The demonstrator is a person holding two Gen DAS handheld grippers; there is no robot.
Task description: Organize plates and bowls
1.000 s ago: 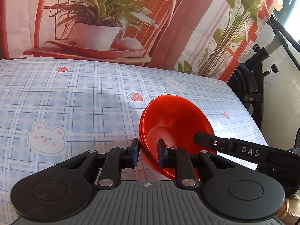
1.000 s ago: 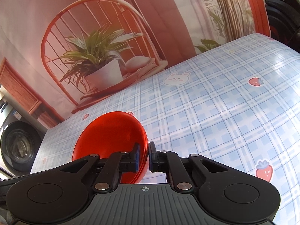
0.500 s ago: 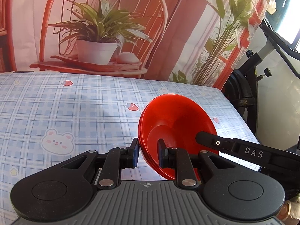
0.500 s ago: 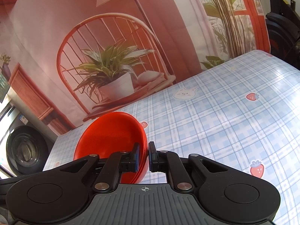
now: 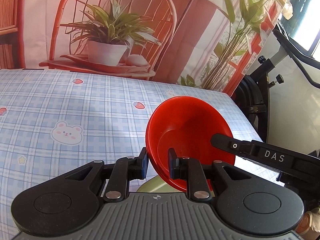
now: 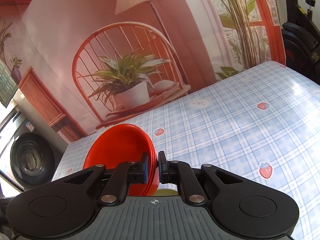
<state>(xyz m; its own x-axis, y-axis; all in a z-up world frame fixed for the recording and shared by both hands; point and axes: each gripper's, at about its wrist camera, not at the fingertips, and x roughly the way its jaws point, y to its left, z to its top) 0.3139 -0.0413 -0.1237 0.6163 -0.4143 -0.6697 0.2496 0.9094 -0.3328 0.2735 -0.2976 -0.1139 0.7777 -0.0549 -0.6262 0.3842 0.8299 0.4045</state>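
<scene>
A red bowl (image 5: 188, 132), apparently a nested stack with several rims showing, is held tilted on edge above the table. My left gripper (image 5: 158, 165) straddles its near rim with the jaws a little apart; whether the pads press on the rim I cannot tell. My right gripper (image 6: 153, 167) is shut on the opposite rim of the red bowl (image 6: 120, 146). The right gripper's finger marked DAS (image 5: 260, 152) shows in the left wrist view. A pale green dish (image 5: 154, 186) peeks out under the bowl, and shows below it in the right wrist view (image 6: 166, 192).
The table has a blue checked cloth with bears and strawberries (image 5: 66, 116). A printed backdrop of a chair and plant (image 5: 108, 40) hangs behind it. An exercise bike (image 5: 266, 92) stands past the right edge. A washing machine (image 6: 30, 160) is at the left.
Both grippers have risen and tilted upward with the red bowl, so more backdrop shows. The pale green dish has come into view beneath the bowl.
</scene>
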